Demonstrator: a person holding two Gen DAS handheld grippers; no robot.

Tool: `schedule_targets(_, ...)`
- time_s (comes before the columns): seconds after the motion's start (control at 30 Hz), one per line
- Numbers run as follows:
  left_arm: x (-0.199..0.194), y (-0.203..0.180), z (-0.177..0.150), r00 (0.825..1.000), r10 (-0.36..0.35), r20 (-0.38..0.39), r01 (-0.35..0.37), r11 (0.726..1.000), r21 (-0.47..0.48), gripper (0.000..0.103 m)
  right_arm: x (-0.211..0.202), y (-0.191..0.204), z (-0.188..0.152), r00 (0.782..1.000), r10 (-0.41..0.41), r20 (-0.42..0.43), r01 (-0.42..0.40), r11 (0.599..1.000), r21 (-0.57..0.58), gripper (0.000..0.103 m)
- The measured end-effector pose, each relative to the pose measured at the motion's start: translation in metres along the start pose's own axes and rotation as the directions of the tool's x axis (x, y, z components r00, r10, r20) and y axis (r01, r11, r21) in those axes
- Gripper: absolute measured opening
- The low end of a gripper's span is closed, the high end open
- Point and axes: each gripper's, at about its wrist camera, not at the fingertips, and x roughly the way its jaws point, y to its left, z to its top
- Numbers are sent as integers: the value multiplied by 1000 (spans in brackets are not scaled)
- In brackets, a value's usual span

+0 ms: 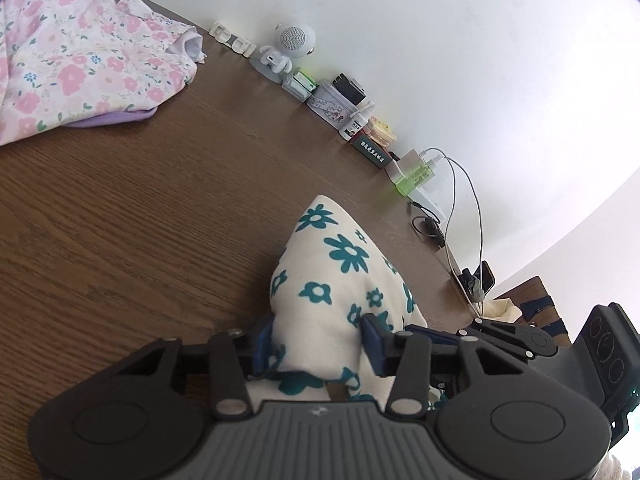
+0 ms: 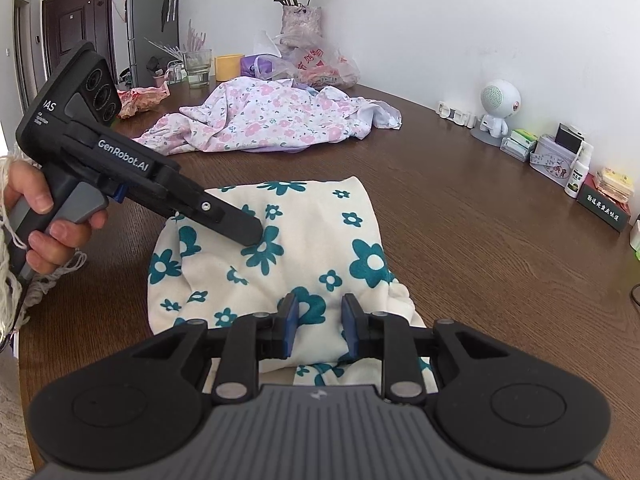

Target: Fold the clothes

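The left claw (image 1: 316,340) is pinched on a raised bunch of the cream cloth (image 2: 280,248), its blue pads (image 1: 262,344) pressing both sides, probably to lift that layer for the next fold. The right claw (image 2: 318,320) stands narrowly apart over the cloth's near hem; whether its pads truly bite I cannot tell. It seems set to hold the hem steady. The cloth lies partly folded at the near edge of the desk (image 2: 480,220). A pink floral garment (image 2: 272,120) waits towards the far edge, likely next
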Motion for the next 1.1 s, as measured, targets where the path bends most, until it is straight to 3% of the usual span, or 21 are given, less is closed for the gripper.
schedule_targets(0.07,-3,-4,0,1000,-3,8,3,1000,27,24,0,0,1,1000,0,-1,0,1000,0,24)
schedule_targets(0.2,-10,-26,-1,998,50,28,-54,986,156,20,-3,0,3,1000,1,-2,-1,1000,1,24)
schedule_targets(0.3,-15,-55,-5,988,127,89,-149,932,331,20,-13,-1,7,1000,3,10,-3,1000,21,26)
schedule_targets(0.33,-17,-66,-8,981,154,119,-189,900,394,20,-19,-1,8,1000,0,18,0,1000,27,30)
schedule_targets(0.5,-17,-110,-19,942,239,237,-336,701,629,20,-43,6,-5,999,-36,-17,36,999,9,36)
schedule_targets(0.53,-15,-117,-22,933,251,257,-360,648,672,20,-46,8,-9,999,-43,-32,43,999,9,36)
schedule_targets(0.6,-9,-132,-30,914,271,303,-404,530,746,20,-53,9,-18,997,-56,-52,57,998,19,36)
schedule_targets(0.63,-6,-141,-37,901,277,335,-429,452,782,20,-56,8,-22,997,-58,-55,59,998,34,36)
schedule_targets(0.77,5,-170,-75,874,238,424,-470,186,863,21,-56,8,-35,995,-64,-70,70,995,75,36)
schedule_targets(0.9,10,-186,-116,869,181,461,-471,11,882,21,-43,10,-45,994,-48,-101,57,995,87,35)
schedule_targets(1.0,15,-193,-143,868,142,476,-465,-106,879,21,-49,6,-51,997,-31,-71,39,993,113,35)
schedule_targets(1.1,18,-196,-164,889,121,441,-420,-163,893,22,-63,0,-58,997,-54,-63,62,989,133,35)
